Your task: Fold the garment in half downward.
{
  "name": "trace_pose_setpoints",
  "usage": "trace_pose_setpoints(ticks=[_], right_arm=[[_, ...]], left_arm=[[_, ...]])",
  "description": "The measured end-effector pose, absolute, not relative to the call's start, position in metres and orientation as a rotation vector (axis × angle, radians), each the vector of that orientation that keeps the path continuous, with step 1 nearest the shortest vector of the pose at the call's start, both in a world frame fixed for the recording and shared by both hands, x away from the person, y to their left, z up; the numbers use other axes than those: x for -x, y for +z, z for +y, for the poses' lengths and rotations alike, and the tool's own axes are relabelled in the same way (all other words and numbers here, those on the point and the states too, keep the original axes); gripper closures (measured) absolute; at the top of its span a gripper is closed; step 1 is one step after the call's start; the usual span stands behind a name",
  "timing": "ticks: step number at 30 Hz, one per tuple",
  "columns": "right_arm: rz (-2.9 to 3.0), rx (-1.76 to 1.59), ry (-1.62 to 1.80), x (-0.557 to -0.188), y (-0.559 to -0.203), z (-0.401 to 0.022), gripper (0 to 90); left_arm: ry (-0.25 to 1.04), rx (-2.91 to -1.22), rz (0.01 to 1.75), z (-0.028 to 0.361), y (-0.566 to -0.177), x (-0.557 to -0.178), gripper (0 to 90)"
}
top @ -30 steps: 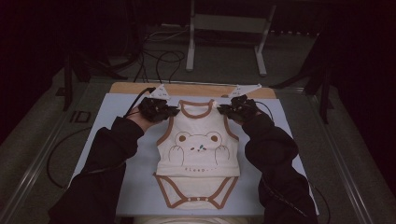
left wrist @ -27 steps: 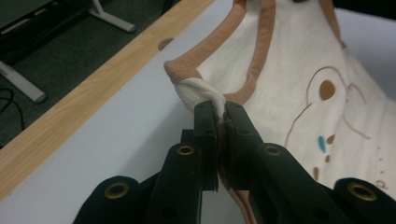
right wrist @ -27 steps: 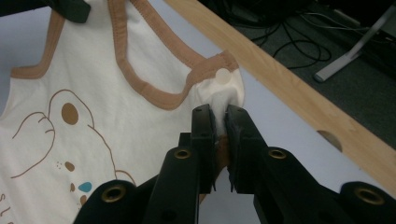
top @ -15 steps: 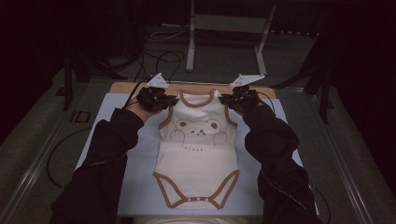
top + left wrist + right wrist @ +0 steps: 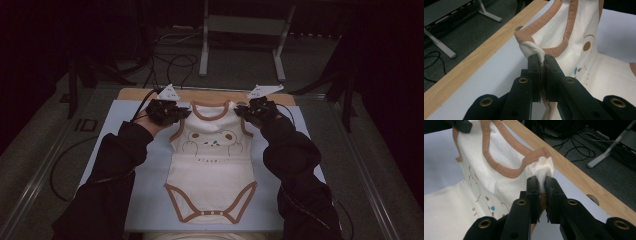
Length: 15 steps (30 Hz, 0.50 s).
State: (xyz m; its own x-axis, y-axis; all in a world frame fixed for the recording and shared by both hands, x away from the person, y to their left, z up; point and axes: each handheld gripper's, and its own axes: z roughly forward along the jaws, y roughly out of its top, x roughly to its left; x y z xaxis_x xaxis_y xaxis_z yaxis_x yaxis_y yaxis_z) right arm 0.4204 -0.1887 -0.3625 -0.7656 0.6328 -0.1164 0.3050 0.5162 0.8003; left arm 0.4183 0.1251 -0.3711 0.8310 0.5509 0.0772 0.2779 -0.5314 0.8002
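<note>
A cream baby bodysuit with brown trim and a bear print lies stretched lengthwise on the pale blue mat, neck toward the far edge. My left gripper is shut on its left shoulder strap; in the left gripper view the black jaws pinch a bunched fold of the bodysuit. My right gripper is shut on the right shoulder strap; in the right gripper view its jaws clamp the bodysuit just below a white snap button. The top of the garment is lifted slightly off the mat.
A wooden table edge runs beyond the mat. Behind it stand a metal frame's legs and loose cables on a dark floor. Black cables trail from both grippers. The person's dark sleeves lie on either side of the bodysuit.
Both grippers have carried the bodysuit's shoulders toward the far edge of the mat, pulling the garment away from the person and stretching it longer. Both grips have stayed closed.
</note>
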Motion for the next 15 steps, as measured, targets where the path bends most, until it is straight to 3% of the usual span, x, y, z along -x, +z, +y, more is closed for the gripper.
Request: trace_pose_setpoints(ticks=[15], right_arm=[[2.381,-0.714,1.146,-0.387,-0.367,-0.194,82.7]], left_arm=[[0.408,-2.182,0.521,0.124,-0.372,-0.389,85.2]])
